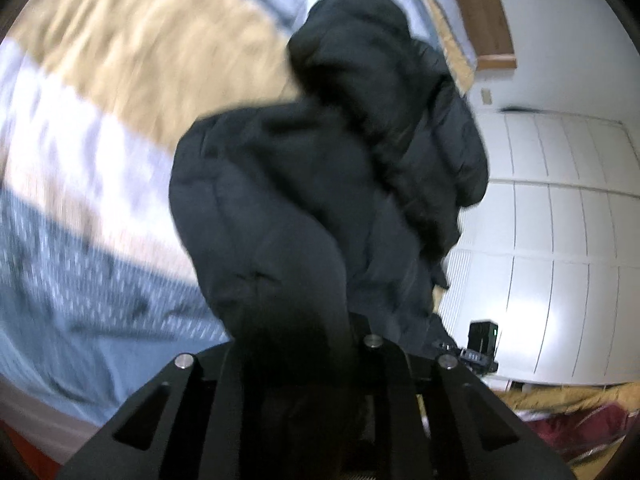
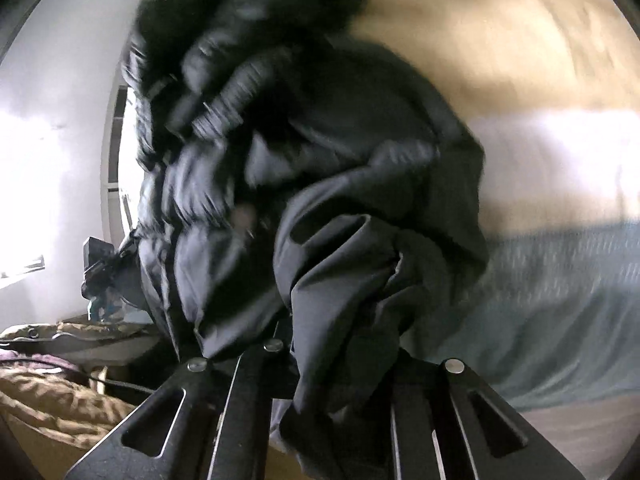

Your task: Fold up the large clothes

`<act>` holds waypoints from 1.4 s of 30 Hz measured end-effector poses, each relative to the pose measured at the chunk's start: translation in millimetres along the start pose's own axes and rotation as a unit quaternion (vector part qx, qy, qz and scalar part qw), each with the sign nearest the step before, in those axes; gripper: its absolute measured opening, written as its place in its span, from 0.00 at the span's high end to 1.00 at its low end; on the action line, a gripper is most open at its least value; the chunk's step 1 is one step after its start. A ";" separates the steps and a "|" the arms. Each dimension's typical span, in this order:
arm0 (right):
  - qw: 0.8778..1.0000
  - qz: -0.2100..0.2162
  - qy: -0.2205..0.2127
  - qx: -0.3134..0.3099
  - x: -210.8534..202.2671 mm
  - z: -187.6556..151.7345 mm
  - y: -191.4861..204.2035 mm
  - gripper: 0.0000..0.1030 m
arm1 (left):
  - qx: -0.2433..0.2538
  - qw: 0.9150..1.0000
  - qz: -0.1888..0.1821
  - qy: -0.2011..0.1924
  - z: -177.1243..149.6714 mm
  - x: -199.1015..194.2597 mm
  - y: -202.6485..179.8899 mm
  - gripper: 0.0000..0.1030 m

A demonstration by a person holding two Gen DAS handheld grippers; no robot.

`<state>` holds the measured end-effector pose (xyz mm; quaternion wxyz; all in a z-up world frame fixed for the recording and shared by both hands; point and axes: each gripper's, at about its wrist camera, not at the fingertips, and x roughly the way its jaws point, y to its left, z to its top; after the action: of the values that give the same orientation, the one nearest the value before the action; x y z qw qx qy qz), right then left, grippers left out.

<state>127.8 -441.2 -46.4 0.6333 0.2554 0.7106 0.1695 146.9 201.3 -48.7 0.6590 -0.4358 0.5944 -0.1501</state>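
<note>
A large black padded jacket [image 1: 320, 184] hangs bunched between both grippers above a bed. My left gripper [image 1: 304, 344] is shut on a fold of the jacket; the cloth covers its fingertips. In the right wrist view the jacket [image 2: 304, 168] fills the middle, with its fur-trimmed hood [image 2: 256, 4] at the top. My right gripper [image 2: 340, 364] is shut on another bunch of the jacket's dark cloth, which spills over its fingers. Each gripper shows small in the other's view, the right one [image 1: 476, 352] and the left one [image 2: 100, 276], both at the jacket's edge.
The bed carries a striped cover [image 1: 100, 140] in tan, white and grey-blue [image 2: 552, 184]. White panelled wardrobe doors [image 1: 560, 216] stand beside it. A wooden headboard [image 1: 480, 12] is at the far end. Tan and dark red bedding [image 1: 568, 412] lies low beside the bed.
</note>
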 end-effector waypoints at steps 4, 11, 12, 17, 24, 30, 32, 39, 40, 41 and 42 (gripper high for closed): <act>0.999 0.007 -0.044 -0.027 -23.2 19.3 20.8 0.90 | 0.008 1.000 -0.010 -0.027 15.2 -9.1 -20.6 0.87; 0.991 0.017 -0.126 -0.042 -80.7 40.5 22.6 0.90 | -0.016 0.995 -0.061 -0.081 41.5 -38.9 -44.2 0.87; 0.989 0.018 -0.138 -0.044 -92.2 43.5 19.6 0.90 | -0.017 0.994 -0.070 -0.088 45.0 -42.7 -48.7 0.87; 0.978 0.041 -0.200 -0.041 -124.3 60.3 29.2 0.90 | -0.005 0.985 -0.136 -0.107 66.4 -57.5 -80.7 0.87; 0.962 0.089 -0.257 -0.003 -151.6 93.8 27.7 0.90 | -0.068 0.971 -0.186 -0.135 114.8 -46.3 -94.9 0.87; 0.949 0.108 -0.293 0.048 -158.8 140.6 24.4 0.89 | -0.100 0.963 -0.196 -0.158 173.9 -27.1 -100.8 0.87; 0.943 0.109 -0.306 0.068 -160.3 159.7 22.5 0.88 | -0.094 0.964 -0.187 -0.163 199.6 -19.9 -109.1 0.87; 0.935 0.068 -0.324 0.129 -148.4 224.8 14.2 0.85 | -0.099 0.968 -0.159 -0.169 279.4 18.0 -120.0 0.87; 0.932 0.065 -0.325 0.145 -143.8 233.9 9.8 0.85 | -0.109 0.968 -0.152 -0.168 290.7 27.2 -117.2 0.87; 0.931 0.063 -0.324 0.156 -138.9 242.2 5.7 0.84 | -0.120 0.968 -0.143 -0.165 299.7 35.4 -114.3 0.85; 0.930 0.059 -0.322 0.170 -132.0 253.0 0.8 0.84 | -0.127 0.969 -0.136 -0.163 308.4 44.2 -110.3 0.84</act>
<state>386.4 -537.7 25.9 0.7640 0.4416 0.4704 -0.0081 475.2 228.3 -21.1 0.6596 -0.6112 0.4284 -0.0882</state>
